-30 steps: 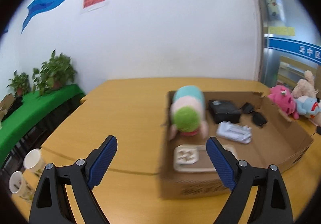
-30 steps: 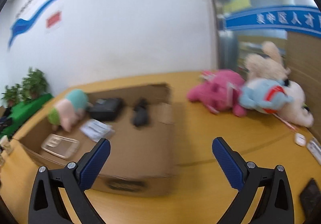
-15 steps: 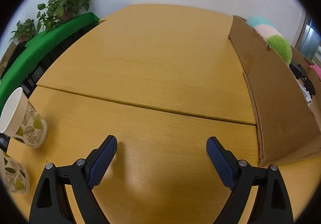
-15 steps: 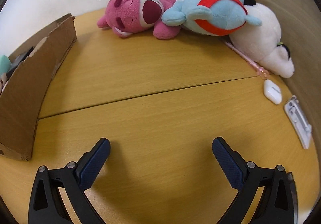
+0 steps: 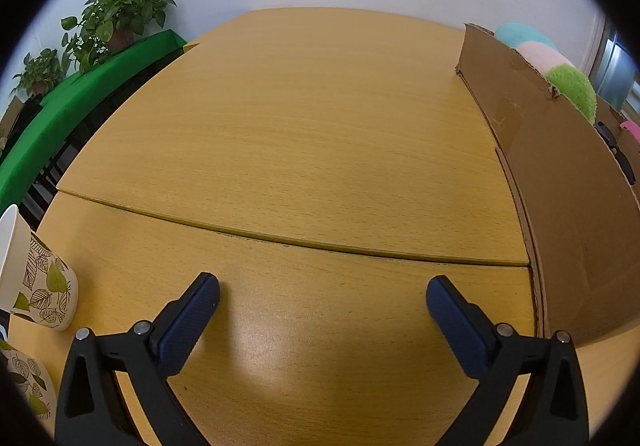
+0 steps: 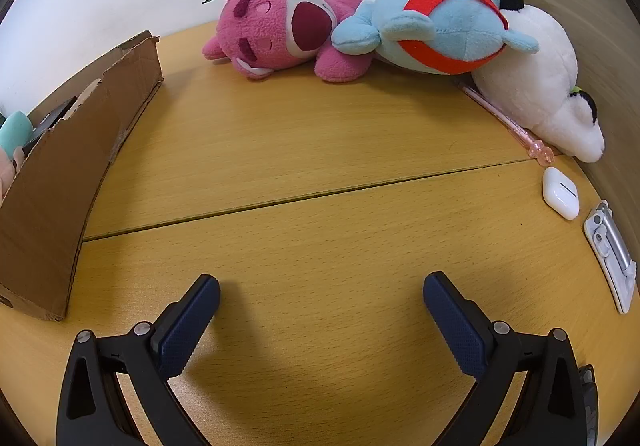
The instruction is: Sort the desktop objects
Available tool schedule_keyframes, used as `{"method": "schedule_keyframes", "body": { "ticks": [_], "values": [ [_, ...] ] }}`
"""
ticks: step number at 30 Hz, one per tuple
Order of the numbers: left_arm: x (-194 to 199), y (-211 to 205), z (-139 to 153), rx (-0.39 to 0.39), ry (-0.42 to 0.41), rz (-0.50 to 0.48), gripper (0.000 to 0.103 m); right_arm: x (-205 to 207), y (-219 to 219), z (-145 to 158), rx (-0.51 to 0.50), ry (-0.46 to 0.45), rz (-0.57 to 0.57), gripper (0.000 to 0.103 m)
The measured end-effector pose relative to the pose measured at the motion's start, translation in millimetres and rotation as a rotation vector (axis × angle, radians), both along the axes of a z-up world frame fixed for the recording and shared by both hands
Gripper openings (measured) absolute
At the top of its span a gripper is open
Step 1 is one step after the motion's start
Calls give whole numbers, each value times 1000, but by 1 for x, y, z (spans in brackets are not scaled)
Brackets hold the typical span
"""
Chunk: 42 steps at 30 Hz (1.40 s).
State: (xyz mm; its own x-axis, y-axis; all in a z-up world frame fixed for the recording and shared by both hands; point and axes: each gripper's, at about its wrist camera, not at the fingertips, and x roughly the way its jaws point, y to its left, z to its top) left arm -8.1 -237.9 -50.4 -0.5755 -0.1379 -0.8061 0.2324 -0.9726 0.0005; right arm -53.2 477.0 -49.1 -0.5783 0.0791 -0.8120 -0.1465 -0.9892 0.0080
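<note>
Ahead and right of my right tongs (image 6: pixel 321 298), wide and empty, lies the earbud case (image 6: pixel 560 193), its long axis pointing away, out of reach of my left tongs (image 5: pixel 322 300), opening over bare tabletop (image 5: pixel 304 134).

We see the right gripper (image 6: pixel 321 292) over bare table (image 6: pixel 320 150), its jaws wide apart with nothing between them. At the left stands a cardboard box (image 6: pixel 76 154). Along the far edge lie a pink plush (image 6: pixel 280 32), a blue plush (image 6: pixel 440 26) and a white plush (image 6: pixel 548 86), touching one another. A pink pen (image 6: pixel 506 120), an earbud case (image 6: pixel 561 193) and a white clip (image 6: pixel 610 254) lie at the right.
</note>
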Motion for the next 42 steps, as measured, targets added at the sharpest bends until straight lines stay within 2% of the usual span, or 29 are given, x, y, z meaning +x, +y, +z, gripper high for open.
{"method": "schedule_keyframes", "body": {
  "ticks": [42],
  "values": [
    [-2,0,-2,0,0,3,103,4,-1,3,3,0,2,103]
  ]
}}
